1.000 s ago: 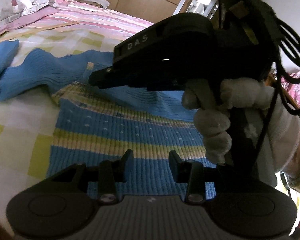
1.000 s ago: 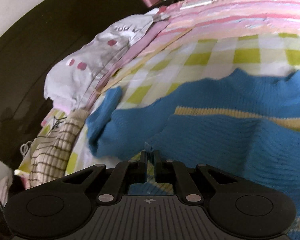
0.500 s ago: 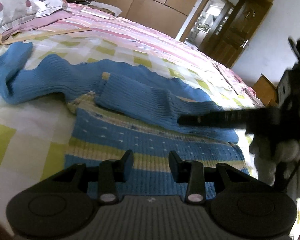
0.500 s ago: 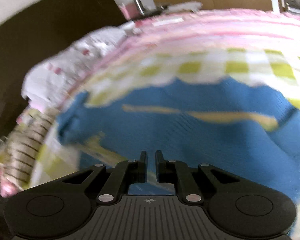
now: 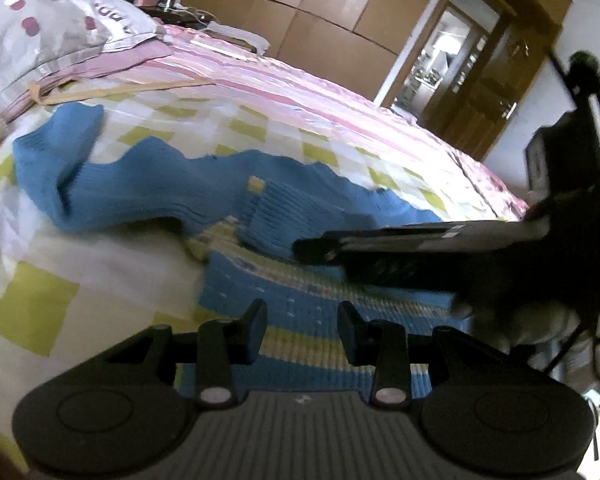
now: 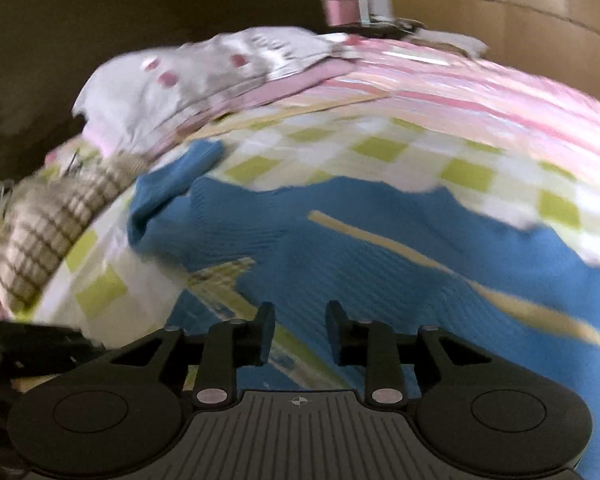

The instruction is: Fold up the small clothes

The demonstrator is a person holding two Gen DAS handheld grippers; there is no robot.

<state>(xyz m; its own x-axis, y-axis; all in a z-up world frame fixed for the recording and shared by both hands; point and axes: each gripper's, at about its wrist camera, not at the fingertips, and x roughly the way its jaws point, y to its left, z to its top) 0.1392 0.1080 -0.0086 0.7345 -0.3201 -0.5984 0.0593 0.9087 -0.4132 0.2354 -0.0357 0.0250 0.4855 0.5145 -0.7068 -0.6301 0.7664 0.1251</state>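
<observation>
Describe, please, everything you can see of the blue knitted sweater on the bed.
The blue ribbed-knit sweater with cream and yellow stripes lies flat on the checked green-and-white bedspread. One sleeve is folded across the body; the other trails outward toward the pillow. The hem lies nearest the left gripper. The right gripper hovers above it; both grippers' jaws are open and empty.

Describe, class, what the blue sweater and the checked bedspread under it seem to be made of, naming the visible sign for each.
The blue sweater looks like ribbed knit yarn, wool or acrylic, matte: parallel ribs run along its sleeve and soft cream stripes cross its body. The checked bedspread looks like thin woven cotton, printed with green squares, smooth and faintly creased; the fibre itself cannot be told.
</observation>
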